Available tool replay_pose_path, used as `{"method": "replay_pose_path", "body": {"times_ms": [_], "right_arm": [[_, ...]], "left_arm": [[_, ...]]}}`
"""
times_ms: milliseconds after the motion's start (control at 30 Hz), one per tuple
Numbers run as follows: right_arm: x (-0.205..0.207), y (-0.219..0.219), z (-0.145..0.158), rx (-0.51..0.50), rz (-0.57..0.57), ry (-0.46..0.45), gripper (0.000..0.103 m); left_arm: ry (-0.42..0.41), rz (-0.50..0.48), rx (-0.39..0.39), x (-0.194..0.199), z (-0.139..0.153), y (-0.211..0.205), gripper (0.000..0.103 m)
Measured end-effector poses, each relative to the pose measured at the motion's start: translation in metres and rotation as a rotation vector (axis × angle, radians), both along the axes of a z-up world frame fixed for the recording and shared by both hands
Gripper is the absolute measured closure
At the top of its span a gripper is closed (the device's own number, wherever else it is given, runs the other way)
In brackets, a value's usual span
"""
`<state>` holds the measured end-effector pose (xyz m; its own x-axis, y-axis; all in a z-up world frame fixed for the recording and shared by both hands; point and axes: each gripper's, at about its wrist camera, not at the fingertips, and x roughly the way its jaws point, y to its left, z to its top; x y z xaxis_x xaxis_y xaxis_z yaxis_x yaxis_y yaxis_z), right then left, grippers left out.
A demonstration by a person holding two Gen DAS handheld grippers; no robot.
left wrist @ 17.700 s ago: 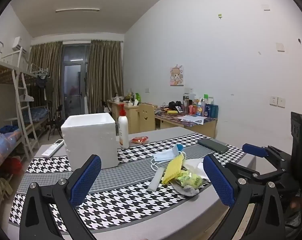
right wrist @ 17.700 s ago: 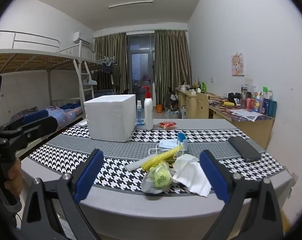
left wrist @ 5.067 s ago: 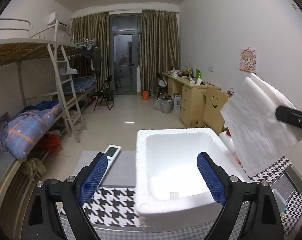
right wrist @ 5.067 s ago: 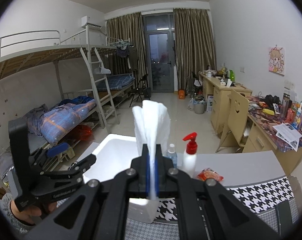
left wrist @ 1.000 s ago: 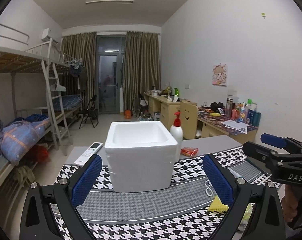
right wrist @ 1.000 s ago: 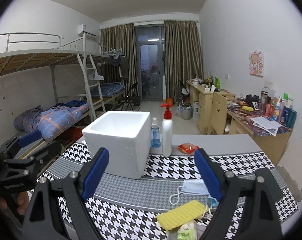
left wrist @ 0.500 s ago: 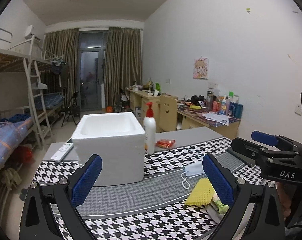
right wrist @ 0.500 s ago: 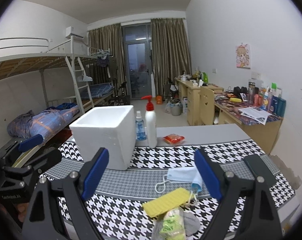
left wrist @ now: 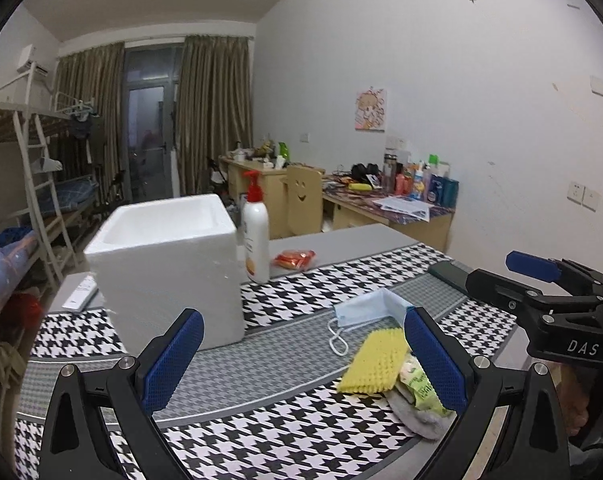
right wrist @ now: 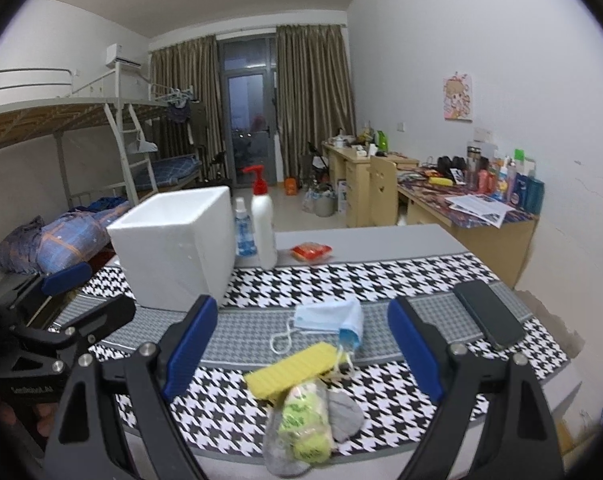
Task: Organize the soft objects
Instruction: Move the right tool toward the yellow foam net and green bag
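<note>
Right wrist view has the soft stuff bunched near the table's point(right wrist: 381, 240) front edge: a yellow sponge point(right wrist: 289, 368), a green packet in a clear bag point(right wrist: 301, 420), a grey rag point(right wrist: 343, 412) and, just behind them, a blue face mask point(right wrist: 329, 316). We've got our right gripper point(right wrist: 301, 354) hanging over that pile with its jaws wide and nothing between them, probably lining up on the sponge. Our left gripper point(left wrist: 301, 364) is also spread wide and empty, sitting between the pile and the white foam box point(right wrist: 177, 240). That box stands lidless toward the table's back left, so we reckon it's where everything goes. Behind it are a pump bottle point(right wrist: 263, 224) and a small spray bottle point(right wrist: 243, 232), with a dark phone point(right wrist: 487, 314) by the right edge.
</note>
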<state>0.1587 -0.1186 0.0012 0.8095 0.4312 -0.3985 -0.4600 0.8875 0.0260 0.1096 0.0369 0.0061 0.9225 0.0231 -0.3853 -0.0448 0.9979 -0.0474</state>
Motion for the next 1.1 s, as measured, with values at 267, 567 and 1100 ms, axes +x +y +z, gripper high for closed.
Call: {"method": "replay_pose_path", "body": {"times_ms": [267,567,1100], "right_arm": [[-0.002,-0.005,-0.006,-0.007,-0.020,0.012,0.013],[0.004,-0.011,-0.022,-0.017,-0.029,0.053,0.013],[0.019,-0.012,-0.066,-0.077,-0.017,0.196,0.013]], "left_arm": [[0.039,-0.036,-0.003,0.013,-0.010,-0.010,0.002],[0.116,-0.059,0.008,0.030,-0.032,-0.017,0.002],[0.235,-0.118,0.001,0.052,-0.068,-0.022,0.002]]}}
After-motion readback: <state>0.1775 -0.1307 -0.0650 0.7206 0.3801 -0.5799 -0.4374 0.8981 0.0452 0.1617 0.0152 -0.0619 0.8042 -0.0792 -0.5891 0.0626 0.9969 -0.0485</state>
